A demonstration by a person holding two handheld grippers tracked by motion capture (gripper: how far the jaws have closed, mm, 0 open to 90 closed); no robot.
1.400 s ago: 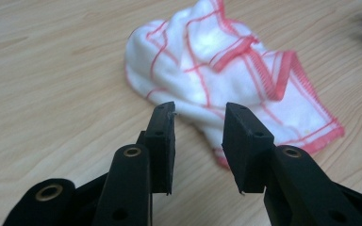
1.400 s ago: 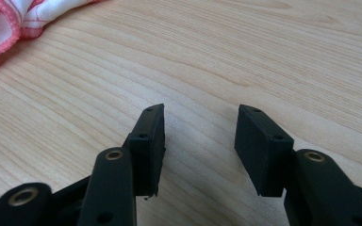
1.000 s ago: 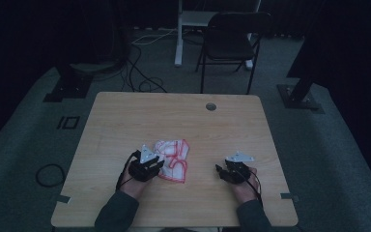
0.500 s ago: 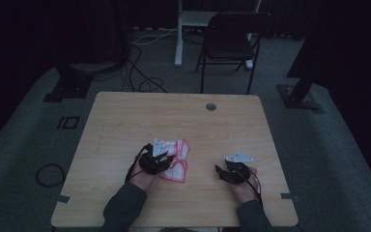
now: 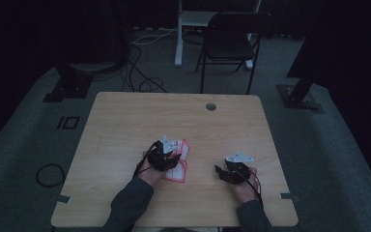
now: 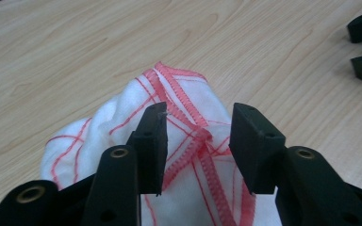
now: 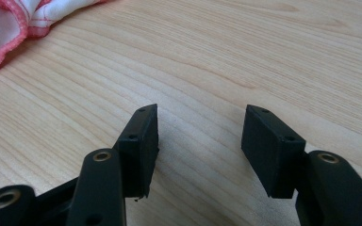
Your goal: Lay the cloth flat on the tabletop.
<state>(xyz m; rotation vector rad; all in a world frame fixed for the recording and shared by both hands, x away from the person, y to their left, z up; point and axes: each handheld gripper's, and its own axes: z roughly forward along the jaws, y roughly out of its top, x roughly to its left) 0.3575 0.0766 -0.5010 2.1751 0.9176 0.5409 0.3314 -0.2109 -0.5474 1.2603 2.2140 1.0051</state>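
Note:
A white cloth with red stitched stripes (image 5: 179, 159) lies bunched near the table's front middle. My left gripper (image 5: 172, 155) hovers over it, open, its jaws straddling a raised fold of the cloth (image 6: 188, 122) in the left gripper view (image 6: 198, 141). My right gripper (image 5: 218, 170) rests low over bare wood to the right of the cloth, open with nothing between its jaws (image 7: 199, 141). A corner of the cloth (image 7: 9, 23) shows at the top left of the right gripper view.
The wooden table (image 5: 125, 125) has a round cable hole (image 5: 211, 106) near its far edge. A black folding chair (image 5: 232, 43) stands behind the table, cables (image 5: 140, 72) lie on the floor, and stand bases (image 5: 67, 84) sit at both sides.
My left gripper has slid right and forward onto the cloth. The right gripper has barely moved.

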